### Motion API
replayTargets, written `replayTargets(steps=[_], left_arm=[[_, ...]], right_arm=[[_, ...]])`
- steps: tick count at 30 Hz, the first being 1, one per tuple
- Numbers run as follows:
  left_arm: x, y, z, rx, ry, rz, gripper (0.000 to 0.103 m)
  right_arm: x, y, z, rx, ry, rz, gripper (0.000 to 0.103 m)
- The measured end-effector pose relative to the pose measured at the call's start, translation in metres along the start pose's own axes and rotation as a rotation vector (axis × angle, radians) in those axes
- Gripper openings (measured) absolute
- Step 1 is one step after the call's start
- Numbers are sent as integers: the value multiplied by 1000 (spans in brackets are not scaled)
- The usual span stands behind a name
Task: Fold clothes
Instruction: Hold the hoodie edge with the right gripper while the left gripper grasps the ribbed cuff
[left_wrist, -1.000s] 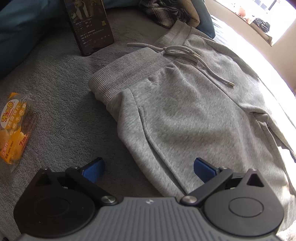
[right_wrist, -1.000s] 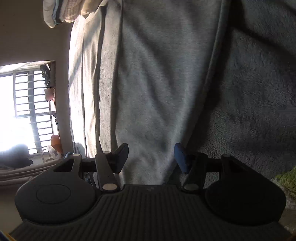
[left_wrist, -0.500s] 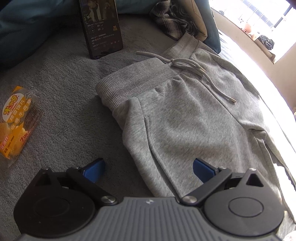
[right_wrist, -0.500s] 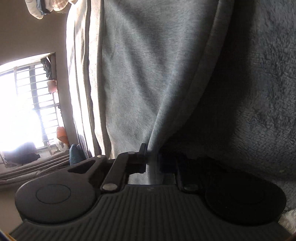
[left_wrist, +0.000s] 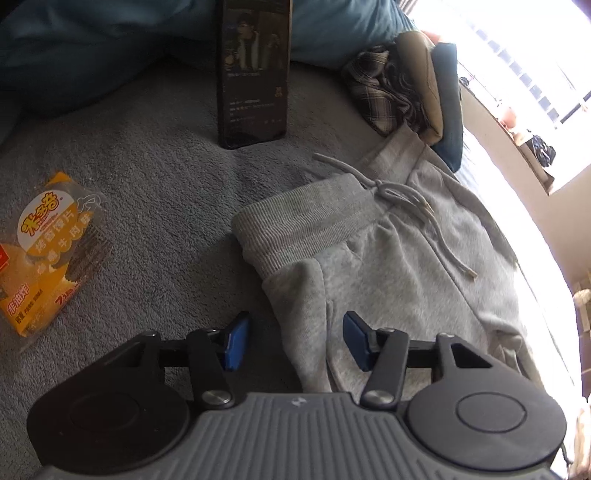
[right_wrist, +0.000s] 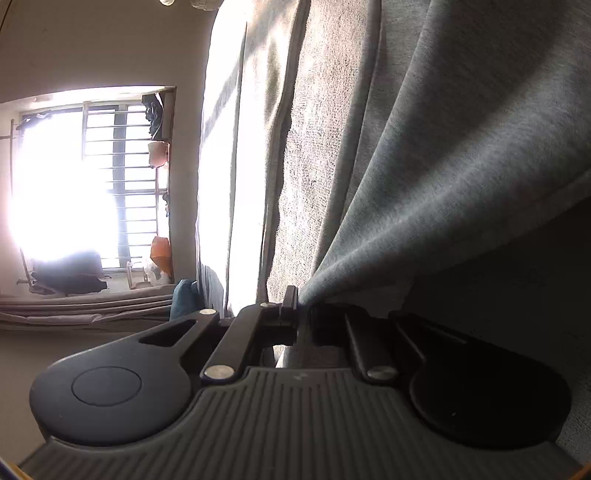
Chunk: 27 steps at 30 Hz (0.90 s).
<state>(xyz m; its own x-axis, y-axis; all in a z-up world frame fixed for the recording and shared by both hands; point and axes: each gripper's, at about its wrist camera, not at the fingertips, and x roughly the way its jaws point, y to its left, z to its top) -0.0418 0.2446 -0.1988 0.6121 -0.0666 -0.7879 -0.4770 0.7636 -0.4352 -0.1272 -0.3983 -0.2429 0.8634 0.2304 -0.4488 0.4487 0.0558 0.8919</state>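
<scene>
Grey sweatpants (left_wrist: 391, 258) spread on the grey blanket (left_wrist: 155, 192), waistband toward the standing phone (left_wrist: 253, 70). Left tool (left_wrist: 291, 341) open, straddling the near side edge; right tool (right_wrist: 303, 321) clamped on a lifted fold.

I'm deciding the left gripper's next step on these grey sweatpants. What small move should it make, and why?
Probably close the left gripper on the sweatpants edge. Its jaws are open, straddling the side seam below the waistband, while the right gripper is already shut on lifted fabric, so both ends would be held.
</scene>
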Motion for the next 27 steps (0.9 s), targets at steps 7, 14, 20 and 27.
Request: replayTargets(steps=[7, 14, 20, 27], left_arm=[[1, -18, 3, 123, -33, 54, 24], [-14, -41, 0, 208, -129, 50, 11], [-32, -68, 12, 266, -242, -6, 11], [-21, -115, 37, 306, -337, -116, 10]], right_arm=[[-3, -1, 12, 5, 4, 21, 5], [-13, 21, 25, -62, -22, 41, 5], [-12, 44, 42, -102, -62, 71, 4], [-5, 75, 66, -155, -111, 90, 4]])
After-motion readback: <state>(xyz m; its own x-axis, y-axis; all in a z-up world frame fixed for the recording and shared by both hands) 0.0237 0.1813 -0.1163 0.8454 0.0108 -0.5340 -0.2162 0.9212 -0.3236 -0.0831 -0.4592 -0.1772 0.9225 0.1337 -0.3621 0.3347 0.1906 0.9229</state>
